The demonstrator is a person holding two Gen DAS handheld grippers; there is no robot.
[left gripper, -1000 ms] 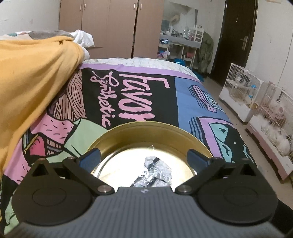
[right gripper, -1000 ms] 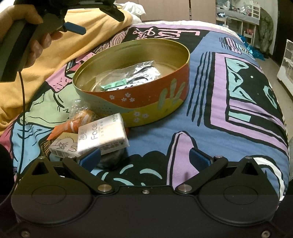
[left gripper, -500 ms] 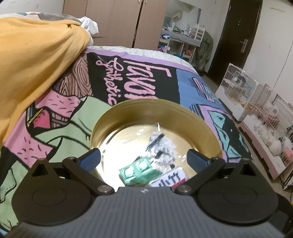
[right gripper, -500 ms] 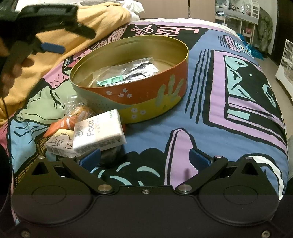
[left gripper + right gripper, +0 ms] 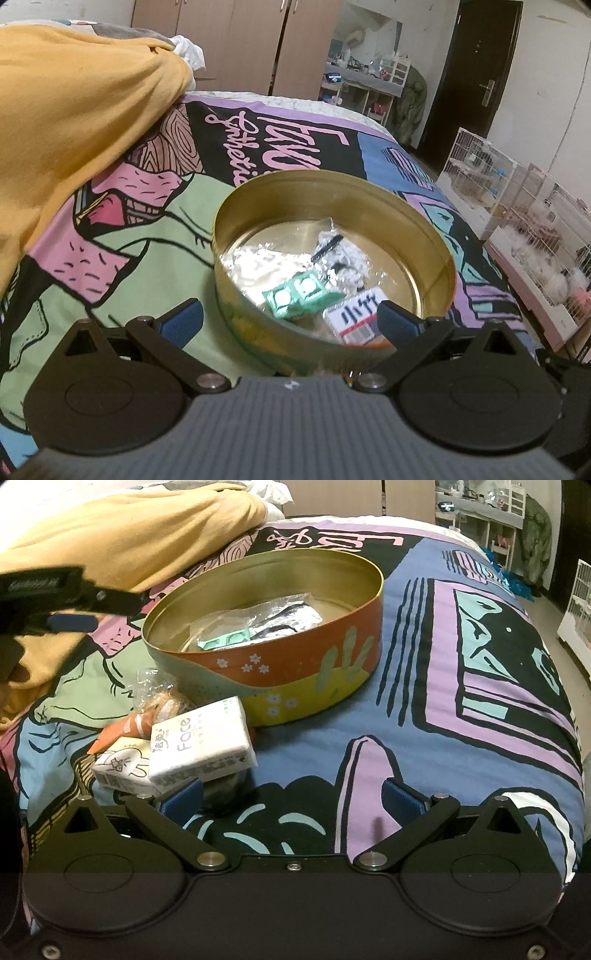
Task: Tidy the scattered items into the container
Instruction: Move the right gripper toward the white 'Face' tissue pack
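Observation:
A round tin (image 5: 436, 240) (image 5: 295, 675) with a gold inside sits on the bed. It holds a silver foil packet (image 5: 343, 254) (image 5: 284, 616), a green packet (image 5: 299, 291) (image 5: 221, 640) and a white card with black marks (image 5: 360, 314). My left gripper (image 5: 291, 319) hangs open and empty just above the tin's near rim; in the right wrist view it shows blurred (image 5: 70, 602) at the left edge. Outside the tin lie a white "Face" tissue pack (image 5: 201, 744), a white pack with a rabbit drawing (image 5: 123, 768) and an orange snack in clear wrap (image 5: 155, 709). My right gripper (image 5: 293, 799) is open and empty near the tissue pack.
A yellow blanket (image 5: 74, 110) (image 5: 129, 528) is heaped on the left of the patterned bedspread (image 5: 461, 709). White wire cages (image 5: 517, 206) stand on the floor to the right. A wardrobe (image 5: 240, 44) and a dark door (image 5: 476, 70) are at the back.
My left gripper has pulled back and to the left from over the tin, so more of the tin's inside shows. The right gripper has crept slightly nearer the tissue pack.

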